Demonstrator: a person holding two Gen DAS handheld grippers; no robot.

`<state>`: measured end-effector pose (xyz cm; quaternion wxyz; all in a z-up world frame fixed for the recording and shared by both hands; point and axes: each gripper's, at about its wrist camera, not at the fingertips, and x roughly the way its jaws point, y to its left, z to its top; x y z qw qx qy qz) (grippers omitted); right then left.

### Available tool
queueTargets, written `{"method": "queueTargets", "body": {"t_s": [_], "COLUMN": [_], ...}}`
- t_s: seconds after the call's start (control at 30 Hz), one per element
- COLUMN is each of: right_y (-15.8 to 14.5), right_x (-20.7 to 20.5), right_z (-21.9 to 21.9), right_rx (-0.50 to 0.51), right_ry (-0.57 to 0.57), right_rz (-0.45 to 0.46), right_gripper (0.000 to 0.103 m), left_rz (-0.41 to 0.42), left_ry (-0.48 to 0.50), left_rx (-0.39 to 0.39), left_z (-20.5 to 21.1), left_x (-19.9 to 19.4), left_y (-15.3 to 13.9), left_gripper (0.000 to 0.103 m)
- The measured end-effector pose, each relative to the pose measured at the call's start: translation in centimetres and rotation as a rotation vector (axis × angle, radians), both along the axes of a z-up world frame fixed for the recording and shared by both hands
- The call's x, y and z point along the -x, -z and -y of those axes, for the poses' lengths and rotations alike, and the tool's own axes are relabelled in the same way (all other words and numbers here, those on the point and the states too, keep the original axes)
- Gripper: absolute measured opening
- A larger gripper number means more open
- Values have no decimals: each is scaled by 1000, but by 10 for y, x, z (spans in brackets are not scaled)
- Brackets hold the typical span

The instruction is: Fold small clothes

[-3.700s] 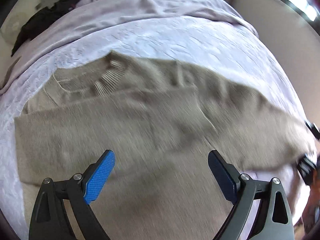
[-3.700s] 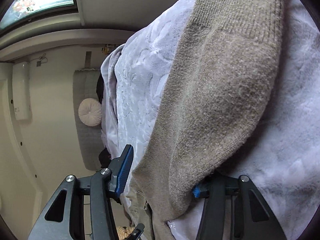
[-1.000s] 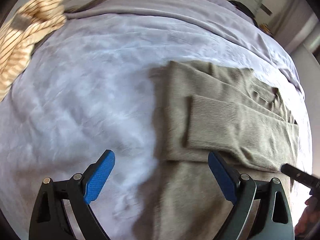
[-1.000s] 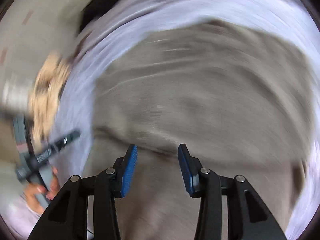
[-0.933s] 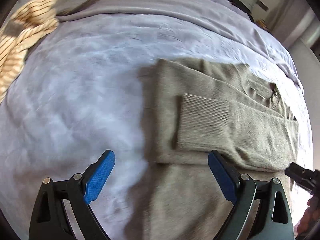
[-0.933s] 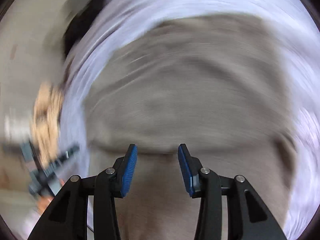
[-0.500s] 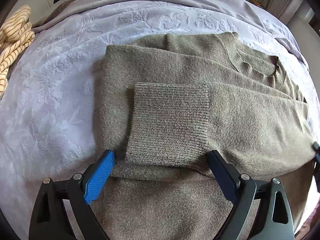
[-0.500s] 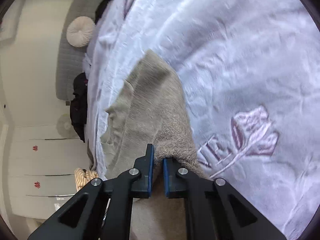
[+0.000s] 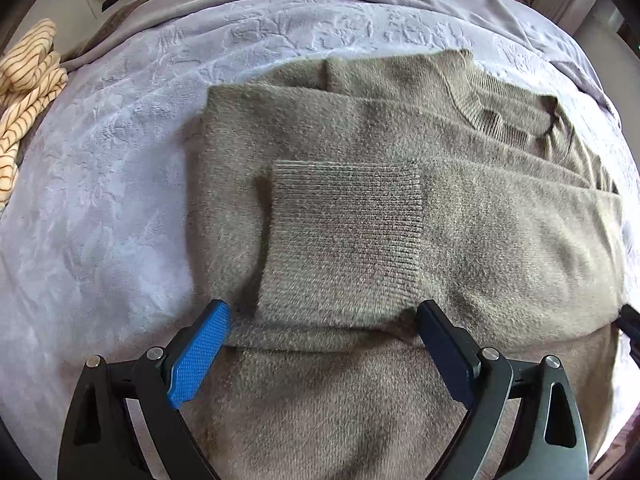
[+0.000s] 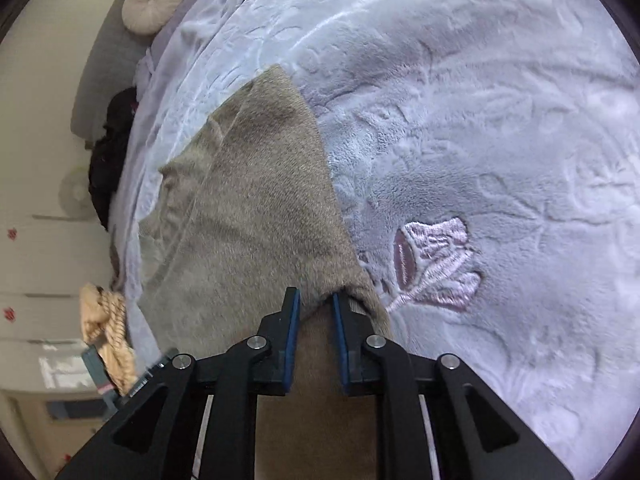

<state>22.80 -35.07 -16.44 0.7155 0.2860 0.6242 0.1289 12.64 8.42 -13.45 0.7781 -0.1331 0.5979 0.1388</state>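
A taupe knit sweater [image 9: 360, 216] lies partly folded on a lavender bedspread [image 9: 112, 184], a ribbed sleeve cuff [image 9: 344, 232] laid across its middle. My left gripper [image 9: 320, 320] is open, low over the sweater, its blue pads on either side of the cuff's near edge. In the right wrist view the sweater [image 10: 248, 200] runs away to the upper left, and my right gripper [image 10: 314, 300] is nearly shut with a fold of the sweater's edge pinched between its pads.
A cream striped garment [image 9: 24, 80] lies at the bed's left edge and also shows in the right wrist view [image 10: 104, 332]. A dark garment [image 10: 112, 148] and a round cushion [image 10: 152, 0] sit by the headboard. A pink embroidered flower [image 10: 432, 264] marks the bedspread.
The left gripper has moved in closer over the cuff, still open. The right gripper swung to the sweater's edge and closed on it; its jaws stand a little wider than half a second ago.
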Motion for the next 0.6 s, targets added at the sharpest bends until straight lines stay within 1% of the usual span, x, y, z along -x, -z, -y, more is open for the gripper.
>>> {"method": "queueTargets", "body": {"t_s": [0.03,0.07,0.1,0.13,0.17,0.2,0.27,0.37,0.43,0.47,0.5,0.57,0.6], "right_y": [-6,-15,-23,-31,-36,-37,-33,-18,-5,2,7,15,18], "right_x": [5,6,6,5,1,-3,-19,-42,-56,-62,-67,-73,-75], "right_z": [2,3,3,5,5,5,9,13,12,13,16,14,12], "right_rx": [14,22,24,36,49,56,65,53,36,11,-10,-50,-53], "right_ry": [-13,-28,-44,-58,-67,-75,-78,-65,-52,-40,-29,-19,-26], "right_rz": [10,39,78,114,136,149,142,111,85,74,64,44,35], "right_gripper": [26,29,40,56,62,65,65,65,65,64,62,41,18], "left_rz": [15,38,66,80,84,84,82,74,86,93,107,107,102], "left_ry": [-2,-5,-10,-13,-17,-28,-62,-100,-138,-150,-174,-214,-230], "left_rx": [5,7,15,26,35,50,68,67,73,68,56,38,29], "left_z": [-5,-9,-18,-26,-33,-44,-65,-82,-95,-101,-108,-119,-124], "left_x": [1,0,-1,-3,-3,-7,-16,-23,-31,-33,-36,-41,-42], "left_y": [-6,-13,-20,-24,-25,-25,-20,-6,-2,-2,-2,1,5], "left_gripper": [95,95,95,95,95,95,95,95,95,95,95,95,95]}}
